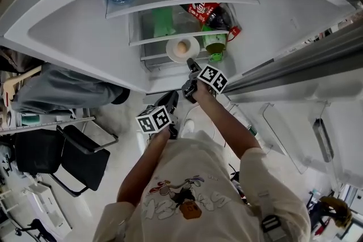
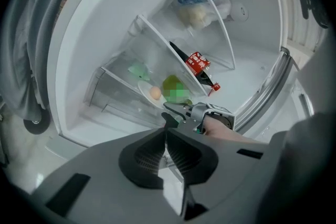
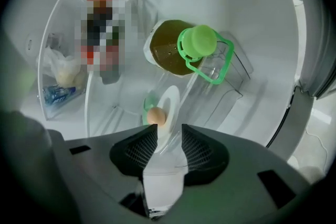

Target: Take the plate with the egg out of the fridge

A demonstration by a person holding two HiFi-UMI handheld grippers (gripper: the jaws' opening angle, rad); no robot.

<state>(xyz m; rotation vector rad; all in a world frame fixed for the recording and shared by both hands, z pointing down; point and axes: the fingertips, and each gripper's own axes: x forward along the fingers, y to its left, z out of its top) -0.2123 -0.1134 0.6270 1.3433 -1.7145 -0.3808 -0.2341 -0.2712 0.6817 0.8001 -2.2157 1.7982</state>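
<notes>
Right gripper [image 3: 168,127] is reaching into the fridge [image 1: 85,37] with its jaws standing apart, the near rim of the plate [image 3: 171,98] lying right at the gap between their tips. That plate is sitting on a low shelf, carrying the egg [image 3: 155,116]. A green-capped jug [image 3: 178,52] is standing just beside it. Left gripper [image 2: 166,131] is hanging outside, jaws together and empty.
</notes>
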